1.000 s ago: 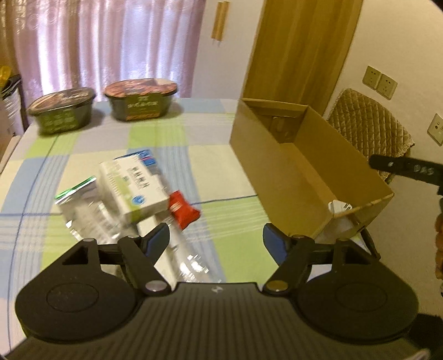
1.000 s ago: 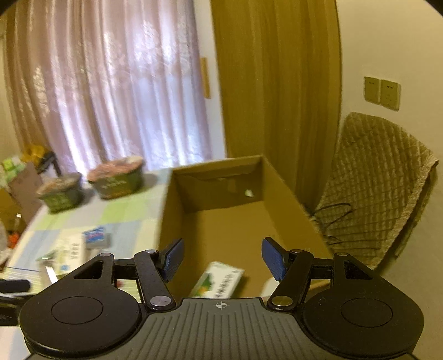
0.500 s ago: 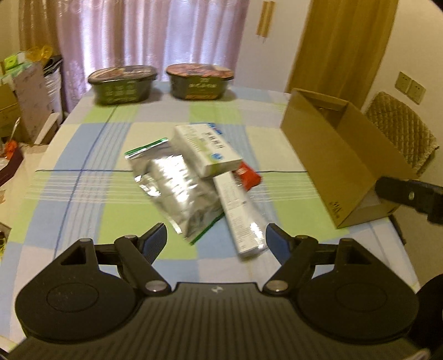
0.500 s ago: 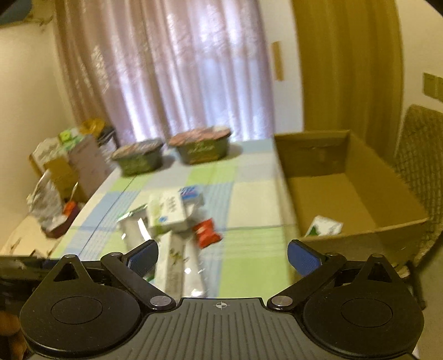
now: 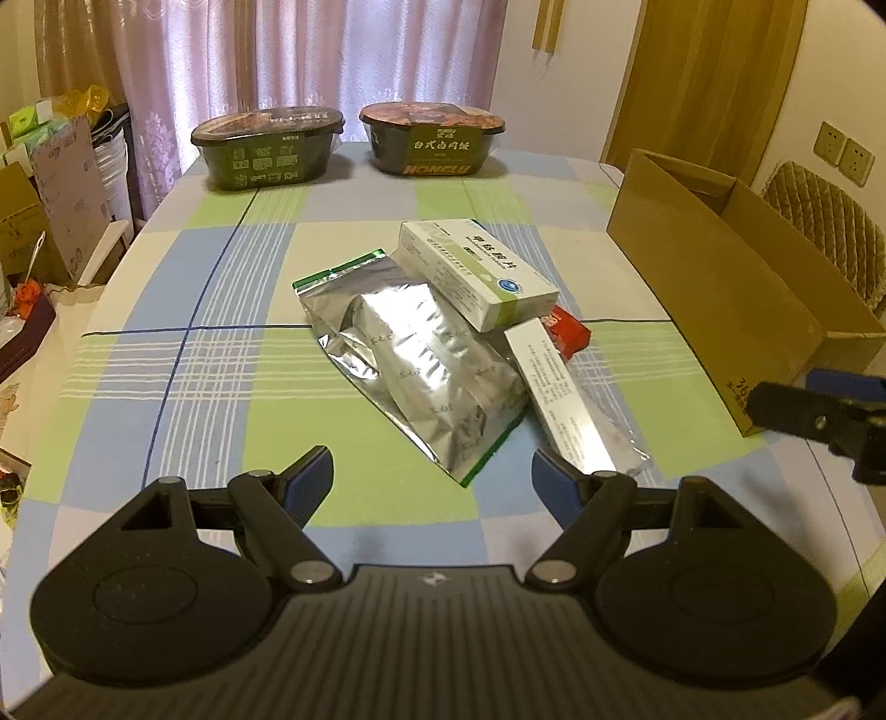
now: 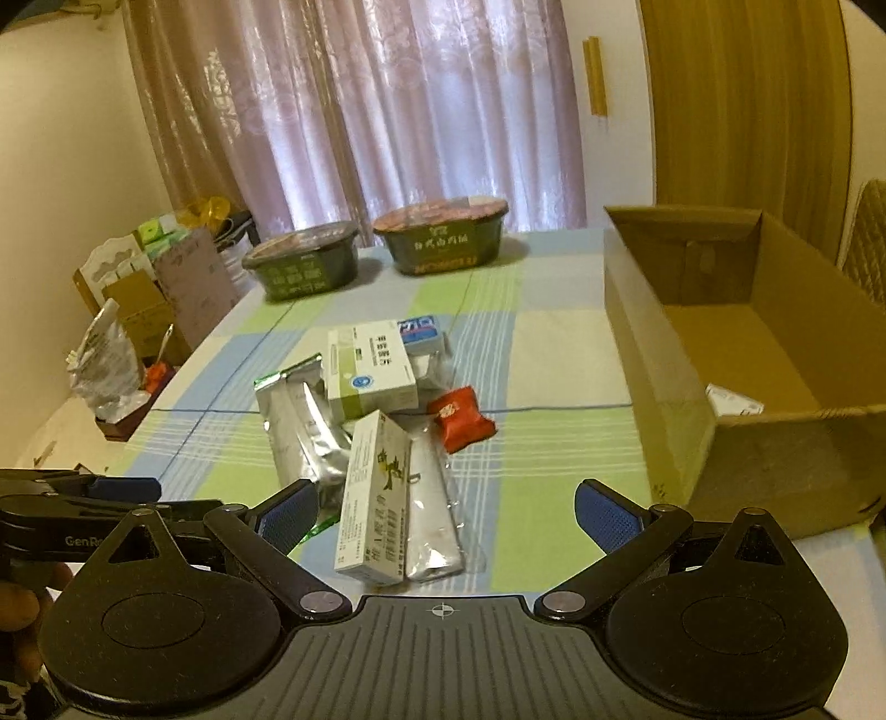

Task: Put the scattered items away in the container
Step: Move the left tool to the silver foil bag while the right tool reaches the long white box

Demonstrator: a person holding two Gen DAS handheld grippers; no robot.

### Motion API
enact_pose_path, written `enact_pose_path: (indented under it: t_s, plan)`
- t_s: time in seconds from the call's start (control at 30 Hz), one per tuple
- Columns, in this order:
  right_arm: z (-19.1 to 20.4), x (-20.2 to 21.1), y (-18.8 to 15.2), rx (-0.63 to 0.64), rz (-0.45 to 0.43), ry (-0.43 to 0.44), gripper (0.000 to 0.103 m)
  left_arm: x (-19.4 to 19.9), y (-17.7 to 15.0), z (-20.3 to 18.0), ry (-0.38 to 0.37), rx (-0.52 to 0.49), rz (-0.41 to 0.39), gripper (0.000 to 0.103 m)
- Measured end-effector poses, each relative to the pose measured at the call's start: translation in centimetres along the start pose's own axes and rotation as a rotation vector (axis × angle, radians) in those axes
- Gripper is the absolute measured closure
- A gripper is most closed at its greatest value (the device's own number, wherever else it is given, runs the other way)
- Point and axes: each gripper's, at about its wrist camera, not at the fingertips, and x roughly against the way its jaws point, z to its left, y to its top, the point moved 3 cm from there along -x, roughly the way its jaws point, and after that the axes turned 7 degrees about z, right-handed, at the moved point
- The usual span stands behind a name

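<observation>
Inside the open brown cardboard box (image 6: 736, 354), only a corner of a white packet (image 6: 733, 403) shows. On the checked-cloth counter (image 5: 183, 354), the crinkled silver foil pouch (image 5: 421, 354), green-and-white carton (image 5: 476, 274) and red sachet (image 6: 460, 418) overlap beside it. Both the left tool (image 5: 432, 471) and right tool (image 6: 446, 507) hover spread apart, empty.

Two dark green oval instant-meal bowls (image 5: 268, 145) (image 5: 433, 135) sit at twelve o'clock on the checked tablecloth (image 5: 166, 354), before pink curtains (image 5: 310, 50).
</observation>
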Motion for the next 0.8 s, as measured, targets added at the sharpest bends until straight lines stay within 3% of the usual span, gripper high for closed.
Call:
enact_pose_path:
  t_s: [0.27, 0.43, 0.57, 0.63, 0.67, 0.8]
  plan:
    - [0.2, -2.2, -0.4, 0.037, 0.061, 0.003, 0.000, -2.7, 0.3, 0.6, -0.023, 0.029, 0.028, 0.027]
    - [1.7, -3.9, -0.2, 0.094, 0.087, 0.038, 0.000, -4.5, 2.1, 1.2, 0.011, -0.003, 0.024, 0.027]
    - [2.9, -5.7, 0.3, 0.128, 0.104, 0.065, 0.000, -5.6, 3.9, 2.2, 0.000, 0.027, 0.023, 0.027]
    - [3.0, -7.0, 0.5, 0.118, 0.127, 0.087, 0.009, -6.1, 5.0, 2.4, 0.000, 0.034, 0.026, 0.027]
    - [3.0, -7.6, 0.6, 0.106, 0.146, 0.098, 0.024, -6.4, 5.6, 2.4, 0.000, 0.029, 0.028, 0.027]
    - [2.6, -9.8, 1.0, 0.066, 0.181, 0.108, 0.025, -6.9, 7.0, 2.8, 0.015, 0.016, 0.028, 0.027]
